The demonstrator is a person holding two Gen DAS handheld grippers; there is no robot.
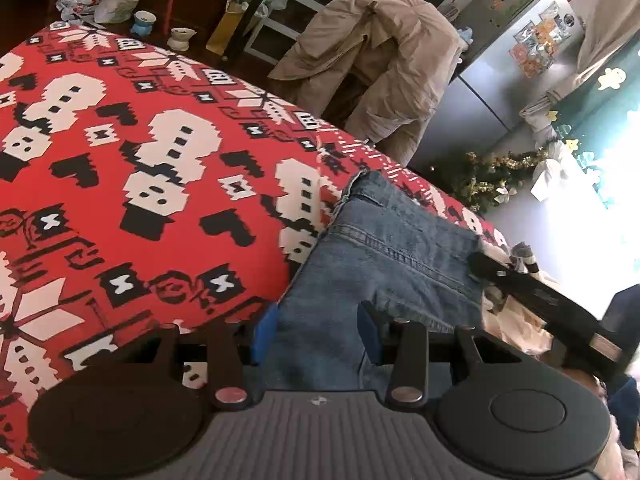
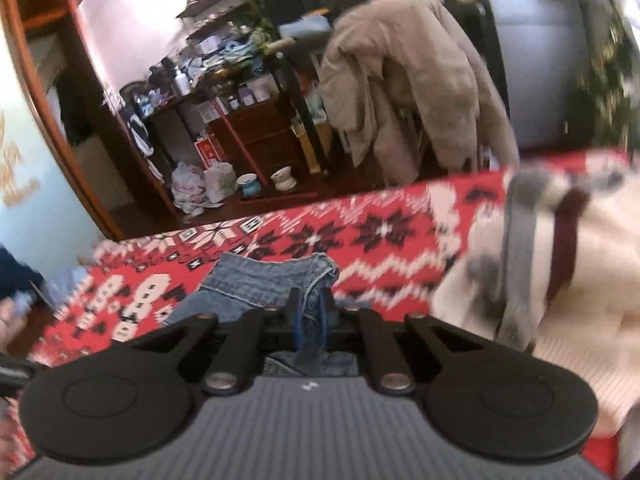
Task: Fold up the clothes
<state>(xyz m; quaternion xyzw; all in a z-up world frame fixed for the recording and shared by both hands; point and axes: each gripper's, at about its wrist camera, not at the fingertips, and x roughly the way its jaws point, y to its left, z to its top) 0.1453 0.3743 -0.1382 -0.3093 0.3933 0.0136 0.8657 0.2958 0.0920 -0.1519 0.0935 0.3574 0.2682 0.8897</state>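
Note:
A pair of blue jeans [image 1: 384,248] lies on a red, white and black patterned cloth [image 1: 120,152] that covers the table. My left gripper [image 1: 316,332] stands wide, with denim lying between its blue-padded fingers [image 1: 266,326]; the pads do not press the cloth. My right gripper [image 2: 312,312] is shut on a bunched edge of the jeans [image 2: 276,276], with denim squeezed between its fingers. The right gripper's black body [image 1: 536,292] shows at the right in the left wrist view, at the jeans' far edge.
A cream knit garment [image 2: 560,280] with grey and dark red straps lies on the cloth [image 2: 380,240] to the right. A beige coat [image 1: 384,52] hangs on a chair behind the table. A grey fridge [image 1: 508,72], shelves and bowls on the floor stand beyond.

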